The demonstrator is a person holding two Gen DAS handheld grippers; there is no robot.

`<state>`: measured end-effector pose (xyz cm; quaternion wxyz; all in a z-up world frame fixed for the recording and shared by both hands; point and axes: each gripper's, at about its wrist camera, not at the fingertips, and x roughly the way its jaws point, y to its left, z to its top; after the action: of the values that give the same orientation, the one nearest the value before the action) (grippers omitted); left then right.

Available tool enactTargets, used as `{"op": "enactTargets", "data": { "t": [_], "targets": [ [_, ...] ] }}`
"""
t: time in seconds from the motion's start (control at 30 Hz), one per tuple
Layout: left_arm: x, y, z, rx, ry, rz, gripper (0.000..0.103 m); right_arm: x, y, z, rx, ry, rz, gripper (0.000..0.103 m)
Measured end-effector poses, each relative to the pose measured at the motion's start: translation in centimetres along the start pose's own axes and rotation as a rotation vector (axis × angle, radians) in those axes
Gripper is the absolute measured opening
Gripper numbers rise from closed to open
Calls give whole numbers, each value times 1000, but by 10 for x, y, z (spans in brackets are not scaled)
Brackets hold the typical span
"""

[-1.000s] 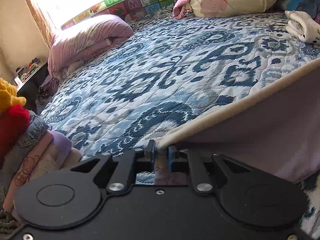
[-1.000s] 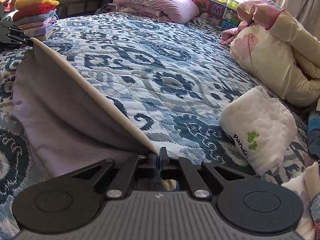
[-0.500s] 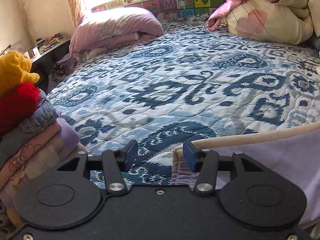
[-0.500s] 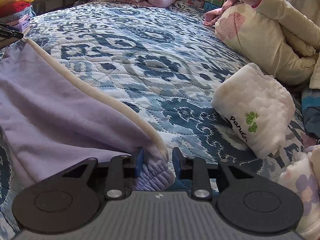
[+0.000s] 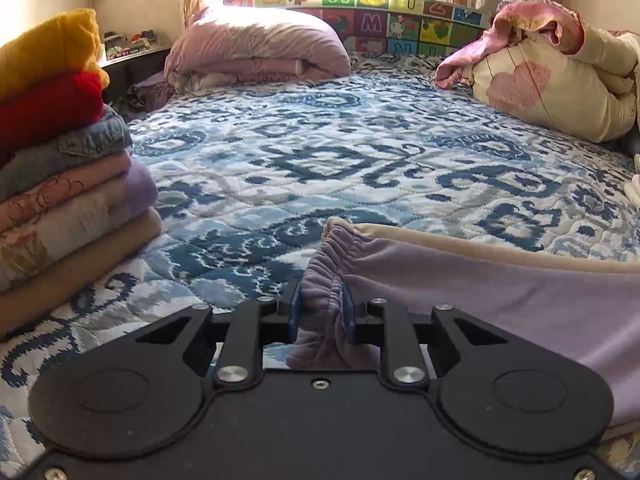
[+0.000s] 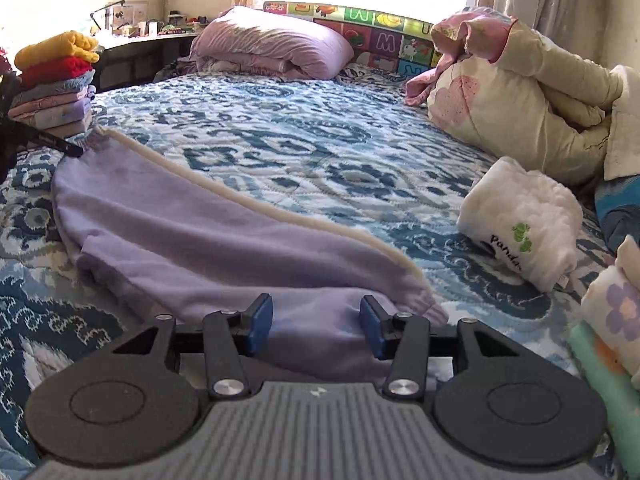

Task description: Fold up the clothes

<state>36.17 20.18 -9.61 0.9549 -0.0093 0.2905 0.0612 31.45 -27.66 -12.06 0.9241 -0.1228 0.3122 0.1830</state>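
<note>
A lilac garment with a cream side stripe [image 6: 192, 236] lies stretched flat across the blue patterned quilt [image 6: 304, 148]. In the left wrist view my left gripper [image 5: 320, 312] is shut on its gathered elastic end [image 5: 332, 264]. In the right wrist view my right gripper [image 6: 316, 324] is open, its blue pads [image 6: 260, 320] either side of the garment's other end and lying over it. The left gripper's tip shows at that view's far left [image 6: 68, 148].
A stack of folded clothes [image 5: 60, 152] stands left of the left gripper, also seen in the right wrist view [image 6: 56, 84]. A white folded "Panda" item [image 6: 520, 220], floral cloth [image 6: 612, 312], a cream duvet [image 6: 520, 84] and a pink pillow [image 5: 256, 52] border the bed.
Both grippers lowered the garment onto the quilt and opened. The left gripper has since shut on the elastic end. The right gripper opened wider and stays open.
</note>
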Motion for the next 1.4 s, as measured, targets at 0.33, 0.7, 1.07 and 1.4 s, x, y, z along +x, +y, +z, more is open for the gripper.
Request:
{"op": "enactTargets", "data": {
  "t": [0.33, 0.7, 1.07, 1.4],
  "targets": [
    [-47, -45, -28, 200, -67, -15, 51, -28, -1, -47, 204, -153, 24, 51],
    [-73, -184, -67, 215, 37, -439, 43, -29, -21, -56, 268, -201, -26, 53],
    [-89, -198, -62, 275, -4, -427, 41, -46, -17, -63, 236, -247, -14, 58],
    [-61, -212, -98, 390, 87, -377, 47, -22, 19, -62, -22, -47, -16, 59]
  ]
}}
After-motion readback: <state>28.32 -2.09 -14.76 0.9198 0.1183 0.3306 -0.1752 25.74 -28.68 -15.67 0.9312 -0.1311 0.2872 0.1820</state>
